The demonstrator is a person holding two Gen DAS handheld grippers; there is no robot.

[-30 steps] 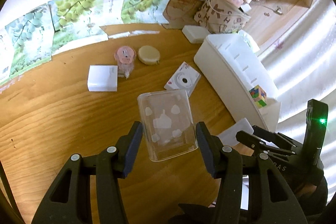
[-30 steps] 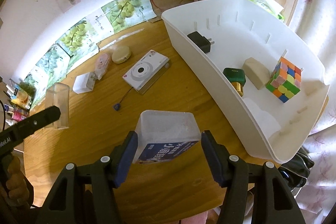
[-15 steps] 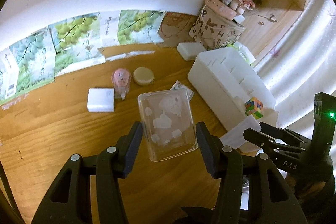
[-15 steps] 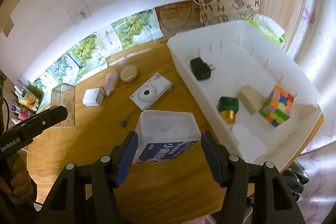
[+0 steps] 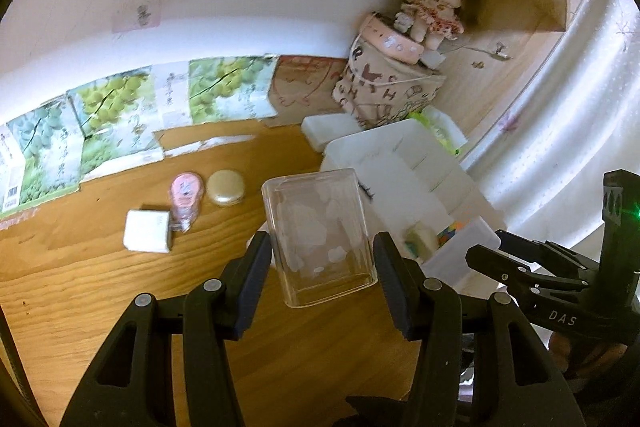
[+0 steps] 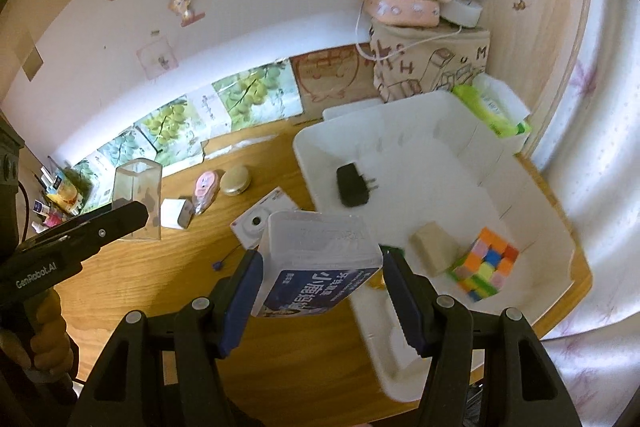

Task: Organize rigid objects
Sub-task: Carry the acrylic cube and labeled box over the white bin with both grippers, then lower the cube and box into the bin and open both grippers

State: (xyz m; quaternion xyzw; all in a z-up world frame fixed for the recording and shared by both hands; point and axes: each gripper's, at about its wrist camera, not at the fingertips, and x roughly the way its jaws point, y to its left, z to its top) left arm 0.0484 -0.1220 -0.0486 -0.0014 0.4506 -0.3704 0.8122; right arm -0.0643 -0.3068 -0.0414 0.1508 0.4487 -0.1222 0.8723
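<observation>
My left gripper (image 5: pixel 322 277) is shut on a clear rectangular glass (image 5: pixel 320 239) with white prints, held high above the wooden table (image 5: pixel 100 267); the glass also shows in the right wrist view (image 6: pixel 138 197). My right gripper (image 6: pixel 320 291) is shut on a translucent plastic box with a blue label (image 6: pixel 316 263), held above the left edge of the white bin (image 6: pixel 308 147). The bin holds a black charger (image 6: pixel 352 185), a beige block (image 6: pixel 434 247), a colour cube (image 6: pixel 482 265) and a green-gold item mostly hidden behind the box.
On the table lie a white instant camera (image 6: pixel 260 221), a white box (image 5: pixel 147 236), a pink case (image 5: pixel 184 195) and a round beige compact (image 5: pixel 225 187). A patterned bag (image 5: pixel 388 93) with a doll (image 5: pixel 434 11) stands at the back. A curtain hangs to the right.
Both grippers have risen with their loads, so the table and bin look smaller and farther. The right gripper's box now overlaps the bin's left edge.
</observation>
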